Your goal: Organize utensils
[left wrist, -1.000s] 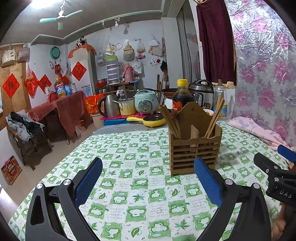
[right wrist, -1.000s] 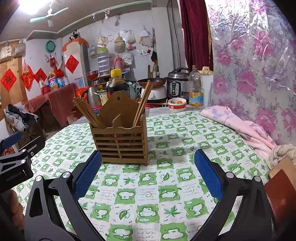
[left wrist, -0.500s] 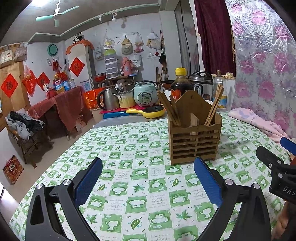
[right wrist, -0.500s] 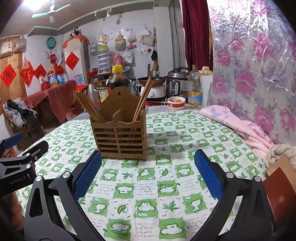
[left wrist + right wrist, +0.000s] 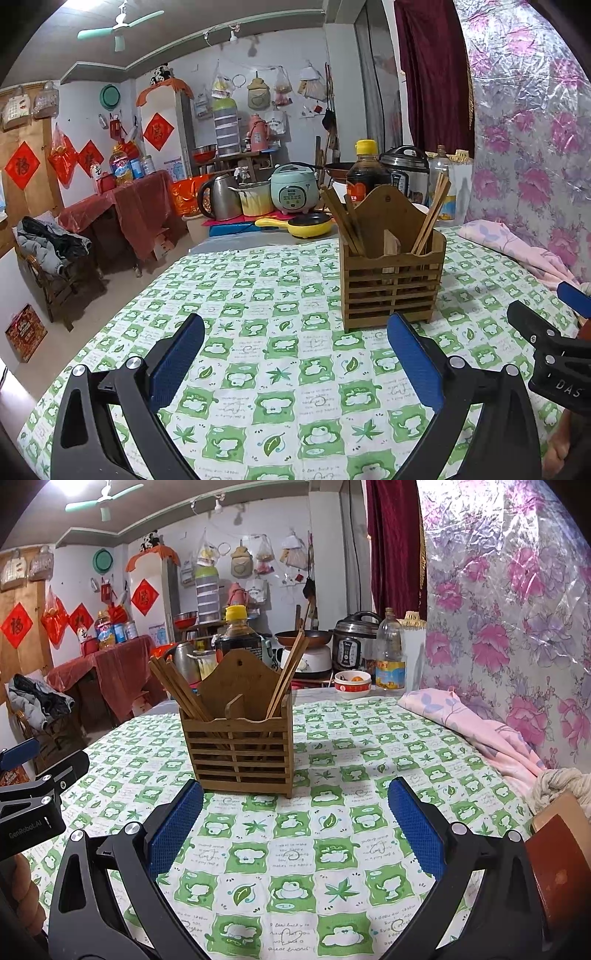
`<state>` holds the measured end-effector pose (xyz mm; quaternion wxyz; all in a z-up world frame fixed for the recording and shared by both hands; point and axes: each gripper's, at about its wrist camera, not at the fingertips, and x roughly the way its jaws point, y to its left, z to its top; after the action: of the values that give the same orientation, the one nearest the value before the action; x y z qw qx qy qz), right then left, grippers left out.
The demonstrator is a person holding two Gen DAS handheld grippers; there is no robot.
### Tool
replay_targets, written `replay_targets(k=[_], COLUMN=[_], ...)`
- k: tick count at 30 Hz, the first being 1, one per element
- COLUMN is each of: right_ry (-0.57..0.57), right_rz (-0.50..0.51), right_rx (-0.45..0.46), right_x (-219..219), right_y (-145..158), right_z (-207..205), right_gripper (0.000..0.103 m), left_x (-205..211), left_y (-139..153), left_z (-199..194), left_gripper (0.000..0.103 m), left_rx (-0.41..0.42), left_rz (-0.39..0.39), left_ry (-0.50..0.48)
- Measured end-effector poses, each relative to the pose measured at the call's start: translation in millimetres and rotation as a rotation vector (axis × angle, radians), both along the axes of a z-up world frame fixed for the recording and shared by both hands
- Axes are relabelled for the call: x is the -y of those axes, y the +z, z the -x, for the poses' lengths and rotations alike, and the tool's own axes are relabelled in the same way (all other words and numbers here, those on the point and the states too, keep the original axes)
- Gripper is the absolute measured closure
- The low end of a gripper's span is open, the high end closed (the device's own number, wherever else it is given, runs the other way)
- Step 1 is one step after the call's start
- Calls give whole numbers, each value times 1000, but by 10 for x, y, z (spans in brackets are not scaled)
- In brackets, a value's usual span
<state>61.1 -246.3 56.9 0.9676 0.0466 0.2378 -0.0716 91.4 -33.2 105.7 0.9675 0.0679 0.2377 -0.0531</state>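
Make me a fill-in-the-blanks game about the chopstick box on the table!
1. The wooden utensil holder stands on a tablecloth checked white and ____.
2. The chopsticks lean in ____ bunches, one in each end compartment.
3. Both the left gripper and the right gripper are ____ and hold nothing.
4. The soy sauce bottle behind the holder has a ____ cap.

Missing words: green, two, open, yellow

A dark sauce bottle (image 5: pixel 238 637) with a yellow cap stands behind the green-checked surface (image 5: pixel 332 760), near a pink cloth (image 5: pixel 476 723) and a rice cooker (image 5: pixel 294 188).
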Motion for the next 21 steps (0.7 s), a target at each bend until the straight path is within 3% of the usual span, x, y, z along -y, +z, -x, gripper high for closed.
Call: replay_targets(k=[21], right_ry=[-5], right_rz=[1], right_rx=[6], right_x=[33], right_y=[14], right_z=[-3], right_gripper=[6], left_x=[40], left_y=[-11], left_z=[37], left_gripper=[6], left_rx=[7], left_rz=[-21], left_ry=[-8])
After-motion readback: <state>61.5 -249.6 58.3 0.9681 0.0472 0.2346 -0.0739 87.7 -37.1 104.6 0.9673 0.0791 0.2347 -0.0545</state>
